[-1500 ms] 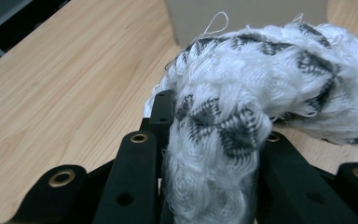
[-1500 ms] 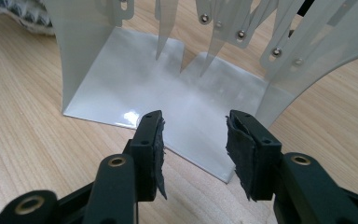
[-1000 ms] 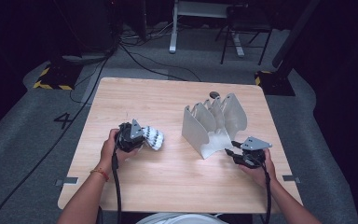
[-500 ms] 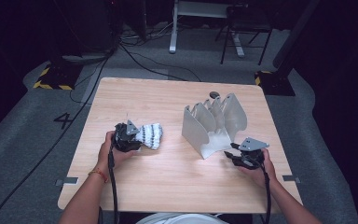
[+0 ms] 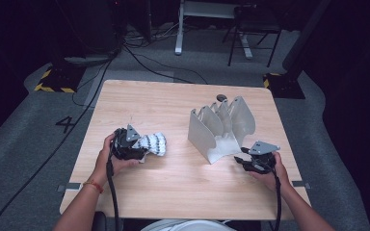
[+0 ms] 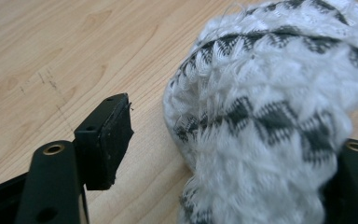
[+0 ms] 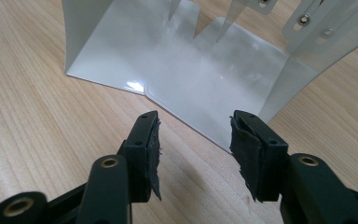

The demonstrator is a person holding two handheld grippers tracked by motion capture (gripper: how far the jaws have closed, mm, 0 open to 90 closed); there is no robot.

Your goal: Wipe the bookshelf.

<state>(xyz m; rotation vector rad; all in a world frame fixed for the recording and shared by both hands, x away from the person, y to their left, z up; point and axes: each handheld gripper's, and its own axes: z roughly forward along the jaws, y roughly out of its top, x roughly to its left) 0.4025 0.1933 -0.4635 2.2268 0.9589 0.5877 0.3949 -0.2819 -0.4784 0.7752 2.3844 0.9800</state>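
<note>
A white knit cloth with black zigzag bands (image 5: 155,143) lies bunched on the wooden table (image 5: 173,106), left of the middle. My left gripper (image 5: 142,147) is at the cloth's left end. In the left gripper view the cloth (image 6: 270,107) fills the space between the jaws of the left gripper (image 6: 235,140) and rests against the right one, while a gap stays at the left jaw; the jaws stand open. A silver metal rack with upright dividers (image 5: 221,126) stands right of the middle. My right gripper (image 7: 193,135) is open just before the corner of the rack's base plate (image 7: 191,70).
A small dark round object (image 5: 221,97) sits on the table behind the rack. On the floor beyond the table run cables (image 5: 139,57), and a chair frame (image 5: 250,33) stands there. The table's near half between the two hands is bare wood.
The left gripper has shifted slightly to the left at the cloth, and the cloth's bunching has changed a little. The right gripper has hardly moved.
</note>
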